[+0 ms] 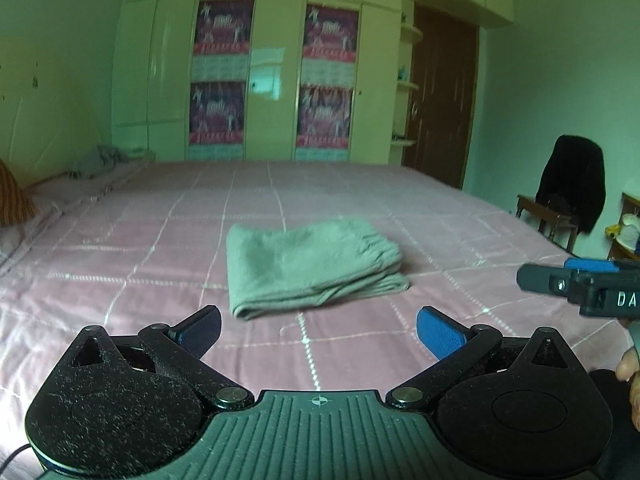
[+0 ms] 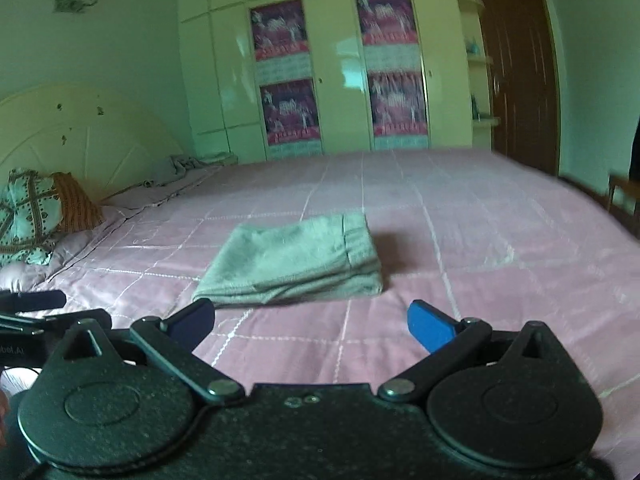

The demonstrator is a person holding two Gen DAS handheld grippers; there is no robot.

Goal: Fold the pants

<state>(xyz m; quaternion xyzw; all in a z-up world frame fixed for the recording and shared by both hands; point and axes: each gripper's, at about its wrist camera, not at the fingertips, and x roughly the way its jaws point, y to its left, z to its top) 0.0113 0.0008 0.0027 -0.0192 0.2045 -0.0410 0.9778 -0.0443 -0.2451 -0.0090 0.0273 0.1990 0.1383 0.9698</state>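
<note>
folded pants (image 1: 312,266) on bed (image 1: 420,208), both grippers apart

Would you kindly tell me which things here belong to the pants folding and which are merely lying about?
Job:
folded grey-green pants
left gripper, open
right gripper, open
pink bedspread beneath the pants

Lying about:
crumpled grey cloth
striped pillow
patterned pillow
black garment on wooden chair

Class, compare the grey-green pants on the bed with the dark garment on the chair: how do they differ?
The pants are pale grey-green; the dark garment looks black. The pants are folded into a flat stack; the dark garment hangs loose. The pants lie on the pink bedspread; the dark garment drapes over a wooden chair. Neither is held.
</note>
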